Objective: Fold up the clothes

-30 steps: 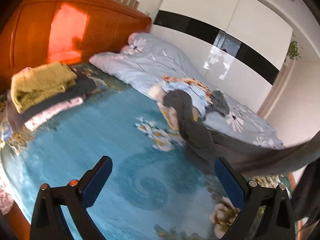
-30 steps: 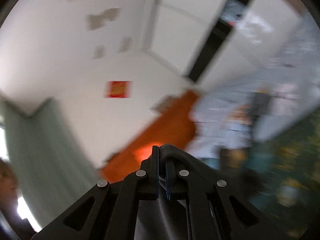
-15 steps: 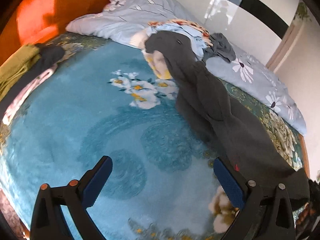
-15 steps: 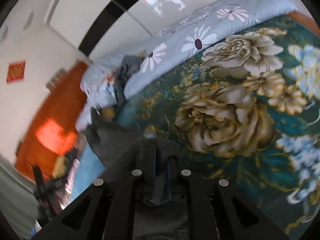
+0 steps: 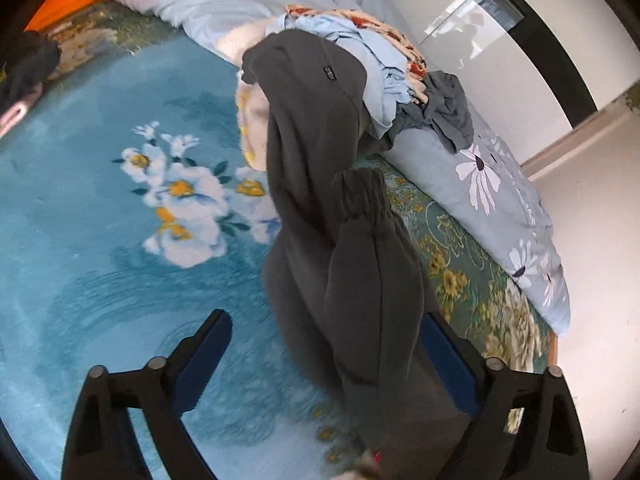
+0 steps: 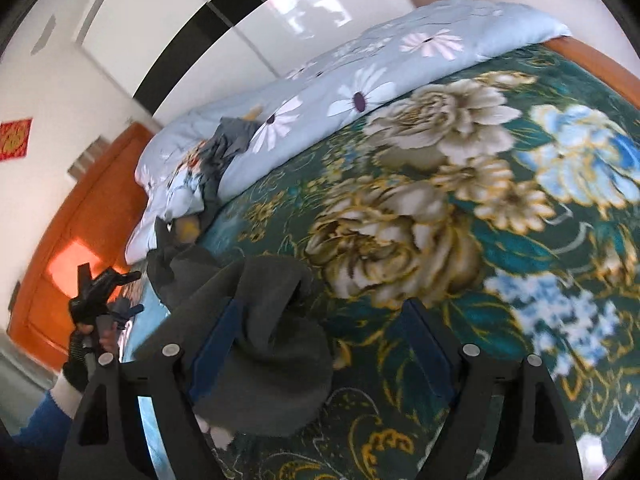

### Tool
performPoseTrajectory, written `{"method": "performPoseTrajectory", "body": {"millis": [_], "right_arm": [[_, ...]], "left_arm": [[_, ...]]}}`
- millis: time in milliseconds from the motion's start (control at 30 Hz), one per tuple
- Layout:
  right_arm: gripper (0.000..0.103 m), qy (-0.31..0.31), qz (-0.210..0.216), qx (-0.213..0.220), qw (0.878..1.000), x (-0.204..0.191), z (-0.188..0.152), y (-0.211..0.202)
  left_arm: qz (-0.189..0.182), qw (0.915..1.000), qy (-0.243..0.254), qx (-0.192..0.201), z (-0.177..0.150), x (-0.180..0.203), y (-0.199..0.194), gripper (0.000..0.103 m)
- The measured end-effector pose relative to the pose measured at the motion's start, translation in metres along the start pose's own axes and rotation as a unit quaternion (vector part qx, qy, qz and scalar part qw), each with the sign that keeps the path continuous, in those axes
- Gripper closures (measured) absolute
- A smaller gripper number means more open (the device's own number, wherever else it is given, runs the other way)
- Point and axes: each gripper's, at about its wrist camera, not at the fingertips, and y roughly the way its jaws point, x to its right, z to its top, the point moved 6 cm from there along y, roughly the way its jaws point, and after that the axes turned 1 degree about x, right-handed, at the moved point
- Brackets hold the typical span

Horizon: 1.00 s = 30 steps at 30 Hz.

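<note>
A dark grey garment (image 5: 344,240), long and bunched, lies on the floral bed blanket (image 5: 100,208). Its far end drapes over a heap of clothes. My left gripper (image 5: 326,344) is open and hovers over the near part of the garment, its right finger against the fabric. In the right wrist view the garment's end (image 6: 260,332) lies between the fingers of my right gripper (image 6: 320,340), which is open. The left gripper also shows in the right wrist view (image 6: 104,292), at the far left.
A heap of unfolded clothes (image 5: 376,64) sits by a light blue daisy-print duvet (image 5: 492,184) along the bed's far side. A folded pile (image 5: 20,68) is partly visible at the left. A wooden headboard (image 6: 68,240) and white wardrobe (image 6: 168,28) stand beyond.
My right gripper swung down to the bed, opened and let go of the grey garment, which now lies on the blanket. My left gripper moved closer over the garment.
</note>
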Motion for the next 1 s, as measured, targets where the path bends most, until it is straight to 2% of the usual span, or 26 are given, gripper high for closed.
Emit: {"method": "performPoseTrajectory", "body": {"millis": [33, 100, 167, 233, 267, 300, 333, 433, 533, 600, 700, 867, 900, 1000], "right_arm": [[0.019, 0.003, 0.006, 0.004, 1.0, -0.001, -0.002, -0.003], [0.019, 0.013, 0.032, 0.003, 0.999, -0.011, -0.01, -0.003], [0.019, 0.019, 0.061, -0.003, 0.998, -0.024, -0.02, 0.0], [0.019, 0.018, 0.083, -0.013, 0.996, -0.04, -0.03, 0.006], [0.019, 0.016, 0.09, -0.015, 0.996, -0.049, -0.034, 0.01], [0.02, 0.02, 0.104, -0.019, 0.994, -0.058, -0.037, 0.014], [0.02, 0.029, 0.124, -0.025, 0.992, -0.066, -0.041, 0.019], [0.019, 0.042, 0.16, -0.044, 0.985, -0.093, -0.053, 0.035], [0.019, 0.036, 0.177, -0.063, 0.982, -0.12, -0.066, 0.054], [0.02, 0.024, 0.157, -0.066, 0.985, -0.134, -0.069, 0.069], [0.019, 0.046, 0.111, -0.05, 0.992, -0.134, -0.065, 0.087], [0.019, 0.108, 0.094, -0.043, 0.989, -0.14, -0.055, 0.102], [0.02, 0.098, 0.094, -0.039, 0.99, -0.149, -0.052, 0.1], [0.019, 0.04, 0.039, -0.026, 0.998, -0.159, -0.048, 0.098]], "left_arm": [[0.0, 1.0, -0.002, -0.003, 0.002, 0.0, 0.005, 0.012], [0.003, 0.9998, -0.013, -0.013, 0.007, 0.0, 0.015, 0.026], [-0.009, 0.9996, -0.021, -0.016, 0.01, 0.004, 0.017, 0.033], [-0.014, 0.9996, -0.018, -0.018, 0.012, 0.012, 0.018, 0.053], [-0.011, 0.9996, -0.013, -0.022, 0.013, 0.016, 0.019, 0.072], [-0.006, 0.9996, -0.009, -0.028, 0.012, 0.019, 0.021, 0.085], [-0.004, 0.9996, -0.006, -0.026, 0.012, 0.021, 0.019, 0.089], [0.0, 0.9999, 0.001, -0.016, 0.01, 0.024, 0.01, 0.093], [-0.01, 0.9999, 0.0, 0.004, 0.006, 0.018, -0.01, 0.095], [-0.026, 0.9995, -0.001, 0.02, 0.002, 0.014, -0.029, 0.095], [-0.044, 0.9984, 0.012, 0.035, -0.005, 0.016, -0.056, 0.095], [-0.057, 0.9958, 0.041, 0.059, -0.018, 0.022, -0.095, 0.095], [-0.059, 0.9952, 0.043, 0.064, -0.021, 0.021, -0.101, 0.095], [-0.068, 0.9938, 0.042, 0.078, -0.031, 0.016, -0.119, 0.095]]}}
